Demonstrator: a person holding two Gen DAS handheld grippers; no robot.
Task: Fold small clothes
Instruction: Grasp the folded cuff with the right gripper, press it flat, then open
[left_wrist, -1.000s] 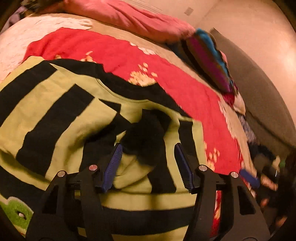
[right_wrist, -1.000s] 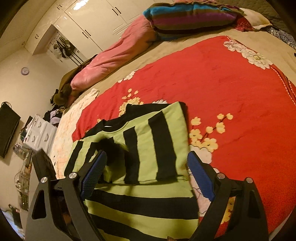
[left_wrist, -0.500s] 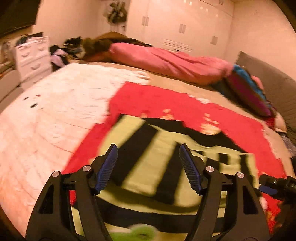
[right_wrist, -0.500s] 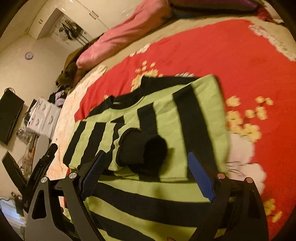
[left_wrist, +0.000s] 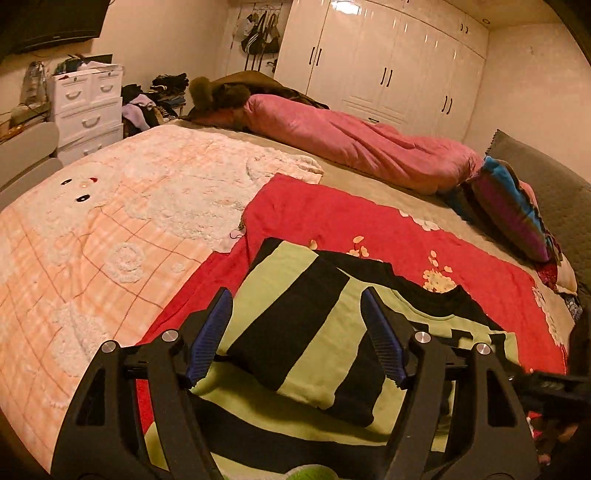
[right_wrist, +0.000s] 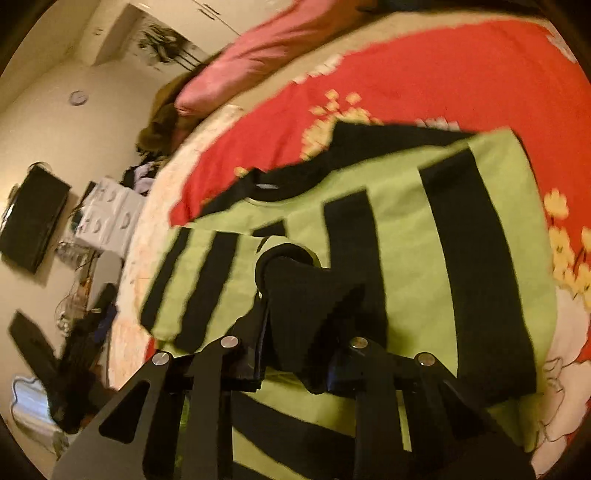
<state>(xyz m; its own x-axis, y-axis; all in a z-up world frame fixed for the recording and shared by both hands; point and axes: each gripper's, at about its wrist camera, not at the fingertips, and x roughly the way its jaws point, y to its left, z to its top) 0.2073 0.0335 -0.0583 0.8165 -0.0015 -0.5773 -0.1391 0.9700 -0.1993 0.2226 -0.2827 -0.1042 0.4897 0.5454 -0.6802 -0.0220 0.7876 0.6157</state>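
Note:
A small green sweater with black stripes (left_wrist: 295, 332) lies on a red floral blanket (left_wrist: 351, 221) on the bed, its sleeves folded in over the body. It also shows in the right wrist view (right_wrist: 406, 229). My left gripper (left_wrist: 299, 339) is open and empty, its blue pads either side of the folded left sleeve, just above it. My right gripper (right_wrist: 295, 362) is shut on the black sleeve cuff (right_wrist: 299, 291), which bunches up between the pads. The right gripper's body shows at the right edge of the left wrist view (left_wrist: 554, 387).
A pink quilt (left_wrist: 351, 144) and a striped pillow (left_wrist: 509, 210) lie at the back of the bed. A peach blanket (left_wrist: 92, 240) covers the left side. White drawers (left_wrist: 88, 107) and wardrobes (left_wrist: 388, 62) stand beyond.
My right gripper has closed on the black cuff after moving in over the sweater. My left gripper swung away from the cuff to the left sleeve and stayed open.

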